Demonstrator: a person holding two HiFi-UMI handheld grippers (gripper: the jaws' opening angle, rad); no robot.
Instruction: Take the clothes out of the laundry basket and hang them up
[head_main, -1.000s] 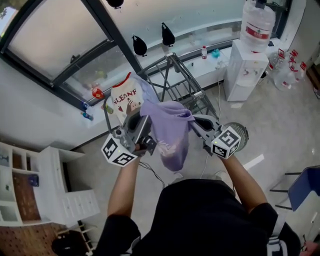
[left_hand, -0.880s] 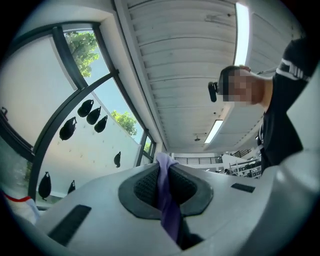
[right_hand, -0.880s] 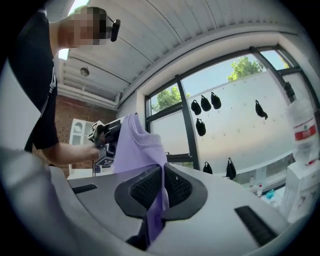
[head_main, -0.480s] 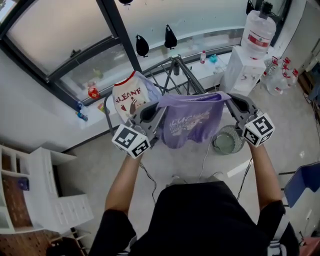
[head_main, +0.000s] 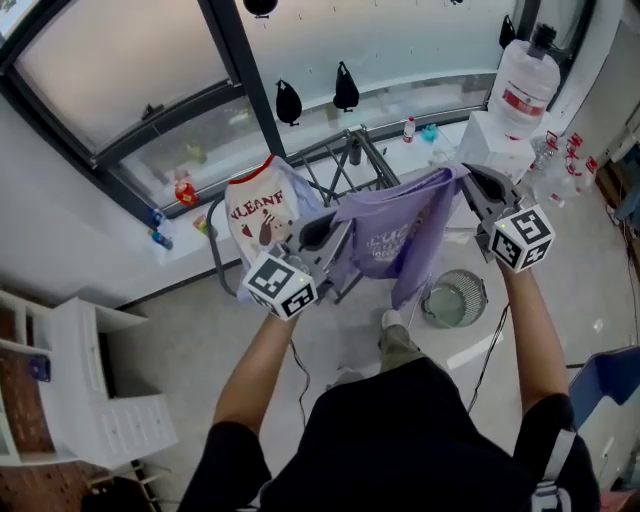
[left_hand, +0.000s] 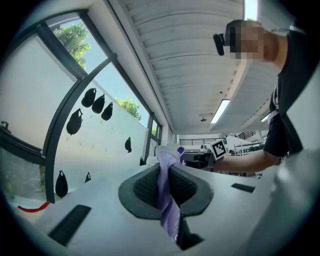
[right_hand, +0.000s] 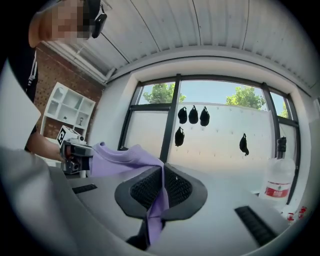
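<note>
Lilac shirt (head_main: 395, 240) (pale print); white, red-trimmed garment (head_main: 258, 208).

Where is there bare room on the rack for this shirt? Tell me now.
Bare rails on the rack, right of the white garment and behind the purple shirt. The rack's left end is crowded by that garment.

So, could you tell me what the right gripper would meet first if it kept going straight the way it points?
Beyond the purple shirt that the right gripper holds, probably the window's dark upright bar; nothing nearer shows, though depth is hard to judge.
</note>
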